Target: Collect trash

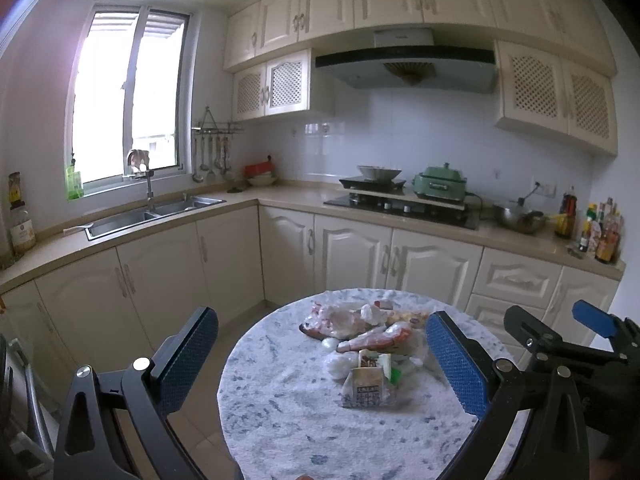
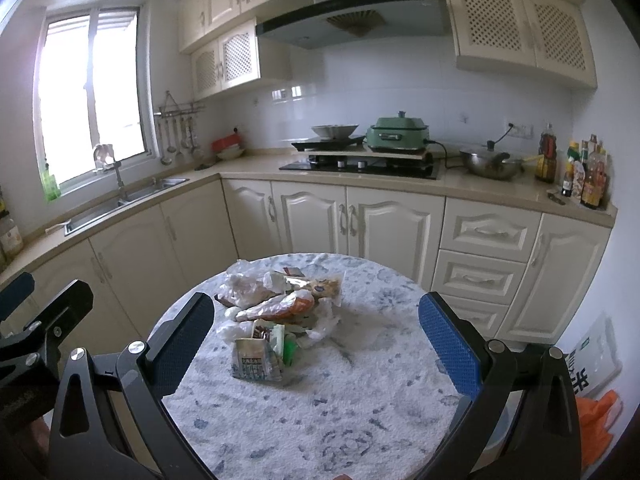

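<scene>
Both tongs, left gripper (image 1: 322, 354) and right gripper (image 2: 316, 334), gape wide and empty; best pinch the crumpled carton (image 2: 254, 360), seemingly nearest at twelve o'clock on the table (image 2: 360, 400), first

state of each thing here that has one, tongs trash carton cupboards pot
left tongs: open, empty, above the table
right tongs: open, empty, above the table
pile of crumpled plastic wrappers: loose on the round white-and-blue table, uncollected
small milk carton: flattened, lying at the pile's near edge
cream base cabinet doors: closed
green electric pot: lid on
</scene>
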`<state>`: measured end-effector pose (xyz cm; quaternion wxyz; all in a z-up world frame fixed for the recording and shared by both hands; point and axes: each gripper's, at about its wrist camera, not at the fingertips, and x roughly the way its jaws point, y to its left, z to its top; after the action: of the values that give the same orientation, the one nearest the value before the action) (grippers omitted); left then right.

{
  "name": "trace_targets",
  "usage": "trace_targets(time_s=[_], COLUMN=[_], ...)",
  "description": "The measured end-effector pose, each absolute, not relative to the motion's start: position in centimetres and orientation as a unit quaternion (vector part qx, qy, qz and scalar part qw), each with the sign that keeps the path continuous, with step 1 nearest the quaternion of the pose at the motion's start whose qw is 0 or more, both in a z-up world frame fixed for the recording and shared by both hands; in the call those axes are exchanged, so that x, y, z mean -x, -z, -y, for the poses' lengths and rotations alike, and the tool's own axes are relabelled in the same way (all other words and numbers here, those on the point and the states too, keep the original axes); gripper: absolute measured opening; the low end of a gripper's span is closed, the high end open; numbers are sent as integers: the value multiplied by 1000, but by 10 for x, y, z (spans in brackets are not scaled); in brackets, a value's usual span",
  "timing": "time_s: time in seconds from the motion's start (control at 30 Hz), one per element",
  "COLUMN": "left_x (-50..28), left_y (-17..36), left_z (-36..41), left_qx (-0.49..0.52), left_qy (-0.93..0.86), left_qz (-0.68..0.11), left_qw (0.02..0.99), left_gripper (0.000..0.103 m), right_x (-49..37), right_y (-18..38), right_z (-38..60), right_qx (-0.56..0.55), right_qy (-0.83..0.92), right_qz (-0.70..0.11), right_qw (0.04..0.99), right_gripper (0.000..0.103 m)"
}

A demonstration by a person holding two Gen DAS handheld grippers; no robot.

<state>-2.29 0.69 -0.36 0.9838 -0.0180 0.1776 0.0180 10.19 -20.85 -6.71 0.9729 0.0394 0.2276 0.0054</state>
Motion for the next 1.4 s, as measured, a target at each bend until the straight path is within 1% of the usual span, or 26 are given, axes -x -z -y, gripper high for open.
trace_targets(time_s=[0.37,0.8,1.0,1.17,1.4], left_x=[10,-41,-77,-106,-139], left_y=[10,30,49,68,109], left_z=[-8,-18,-26,-30,-43], left_qx=[19,24,23,17,10], left_qy=[-5,-6,-20,-28,-52], left_qz=[-184,-229,-266,-297,-352], left_qw=[983,973,963,954,934], left_gripper=[102,102,102,102,102], right_x=[-114,-156,-185,-213,-241], right_y=[71,107,137,174,229], right_z=[208,201,193,186,169], right_qx=[-34,-33,-24,-23,-14], right_qy=[1,-13,-25,-42,-76], right_qz=[-237,-291,-330,-376,-439], right_qw=[971,956,943,926,895], right_gripper=[103,103,103,103,103])
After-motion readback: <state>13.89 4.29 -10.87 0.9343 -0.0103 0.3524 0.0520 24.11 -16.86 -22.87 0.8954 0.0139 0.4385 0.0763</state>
